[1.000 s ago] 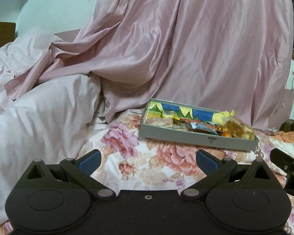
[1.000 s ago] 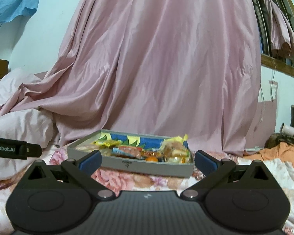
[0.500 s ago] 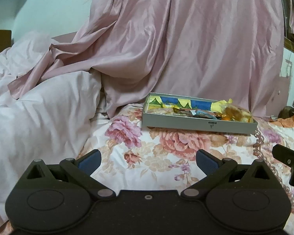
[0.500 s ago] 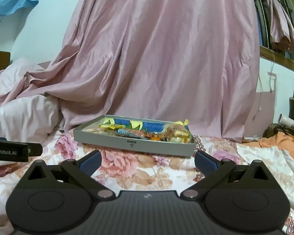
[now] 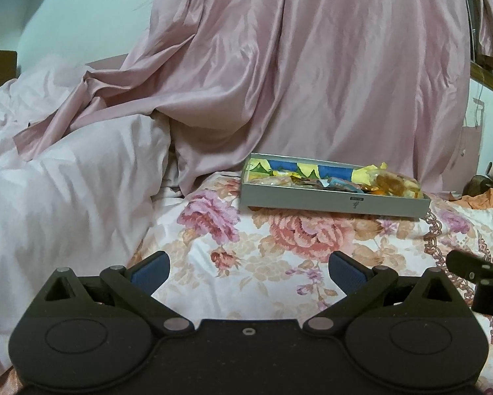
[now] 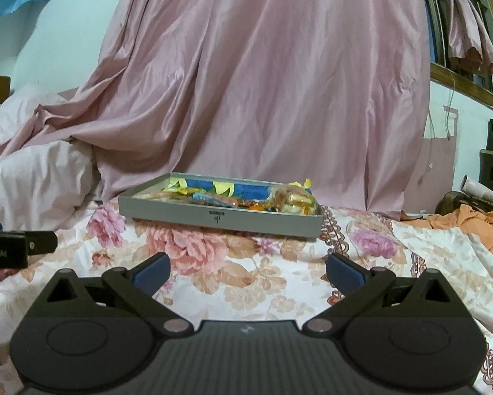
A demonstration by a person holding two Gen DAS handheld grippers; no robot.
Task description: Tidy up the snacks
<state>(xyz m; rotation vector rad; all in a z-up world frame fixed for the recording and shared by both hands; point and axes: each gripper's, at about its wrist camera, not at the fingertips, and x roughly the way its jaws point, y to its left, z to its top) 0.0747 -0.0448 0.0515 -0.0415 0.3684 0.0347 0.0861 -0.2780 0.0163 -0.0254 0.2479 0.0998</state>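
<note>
Here, box: a shallow grey box (image 5: 332, 202) sits on the flowered bedspread (image 5: 279, 256), right of centre in the left wrist view and at mid-frame in the right wrist view (image 6: 220, 215).
Snacks: wrapped snacks (image 6: 243, 199) lie inside the box, with a clear bag of golden pieces (image 6: 295, 200) heaped at its right end, rising above the rim.
Edges: the box's long front wall faces both cameras; its back edge lies close to the pink curtain (image 6: 262, 82) hanging behind it.
Open room: bare bedspread stretches between the box and both grippers; a white duvet (image 5: 59, 204) piles up at the left of the frame, and orange cloth (image 6: 476, 227) lies at the right edge.
Left gripper (image 5: 249, 271): jaws spread wide, nothing between the blue pads (image 5: 149, 271), held low over the bedspread, well apart from the box.
Right gripper (image 6: 248, 271): jaws spread wide too, holding nothing and touching nothing, pointed at the box's front wall.
Neighbours: each gripper shows at the other view's side edge, the right one at lower right in the left wrist view.
</note>
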